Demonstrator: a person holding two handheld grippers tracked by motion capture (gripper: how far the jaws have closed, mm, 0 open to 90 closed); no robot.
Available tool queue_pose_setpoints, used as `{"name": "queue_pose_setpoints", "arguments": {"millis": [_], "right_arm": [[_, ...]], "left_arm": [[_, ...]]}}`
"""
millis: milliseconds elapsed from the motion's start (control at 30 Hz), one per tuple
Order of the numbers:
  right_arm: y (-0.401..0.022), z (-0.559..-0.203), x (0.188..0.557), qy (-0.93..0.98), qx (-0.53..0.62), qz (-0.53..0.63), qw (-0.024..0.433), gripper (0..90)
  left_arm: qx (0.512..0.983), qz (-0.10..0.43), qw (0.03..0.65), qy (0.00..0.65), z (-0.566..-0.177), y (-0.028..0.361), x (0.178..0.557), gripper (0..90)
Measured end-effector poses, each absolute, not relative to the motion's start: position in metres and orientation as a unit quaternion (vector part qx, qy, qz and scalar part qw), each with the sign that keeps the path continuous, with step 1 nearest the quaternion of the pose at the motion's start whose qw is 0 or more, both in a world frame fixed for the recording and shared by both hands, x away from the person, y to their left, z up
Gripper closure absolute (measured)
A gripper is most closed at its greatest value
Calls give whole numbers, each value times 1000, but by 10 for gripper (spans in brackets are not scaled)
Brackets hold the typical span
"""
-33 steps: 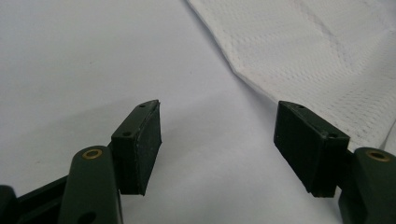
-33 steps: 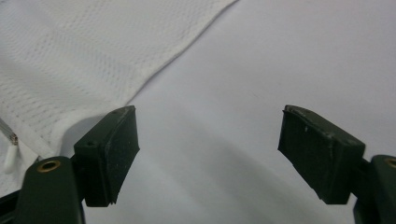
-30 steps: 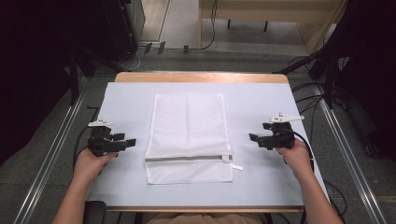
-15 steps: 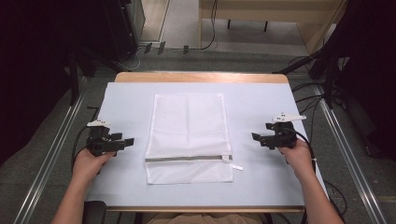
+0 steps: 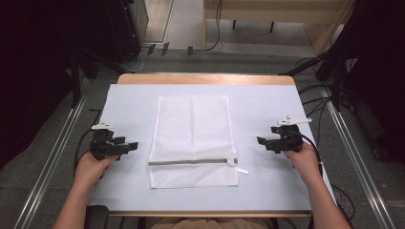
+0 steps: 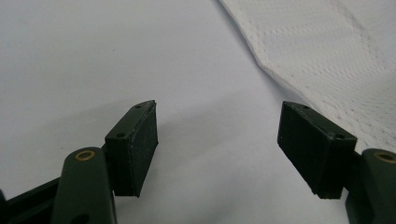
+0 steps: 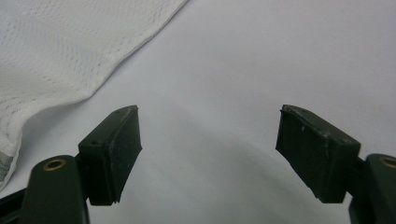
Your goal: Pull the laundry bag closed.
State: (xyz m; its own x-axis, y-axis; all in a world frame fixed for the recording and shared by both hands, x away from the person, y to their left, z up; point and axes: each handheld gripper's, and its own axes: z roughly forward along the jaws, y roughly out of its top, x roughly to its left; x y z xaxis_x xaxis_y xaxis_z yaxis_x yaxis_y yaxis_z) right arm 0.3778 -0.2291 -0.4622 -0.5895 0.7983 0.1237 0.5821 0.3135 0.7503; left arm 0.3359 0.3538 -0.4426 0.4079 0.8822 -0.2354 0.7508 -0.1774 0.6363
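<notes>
A white mesh bag (image 5: pixel 192 140) lies flat at the centre of the desk (image 5: pixel 267 102), zip (image 5: pixel 191 162) toward six o'clock. The left tool (image 5: pixel 128 146) sits at nine o'clock of it, the right tool (image 5: pixel 261 141) at three, both well apart from the cloth. Each has its jaws spread wide with nothing between them. My worry: the mesh is thin and flat on the cover, so jaws coming in too shallow may skate over the edge, or pinch the cover along with it
</notes>
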Motion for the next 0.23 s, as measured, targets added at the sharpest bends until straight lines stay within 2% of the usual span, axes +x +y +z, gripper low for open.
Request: {"name": "queue_pose_setpoints", "arguments": {"millis": [233], "right_arm": [[-228, -463, 378, 801, 433, 393, 134, 229]], "left_arm": [[764, 95, 342, 539, -446, 354, 337, 265]]}}
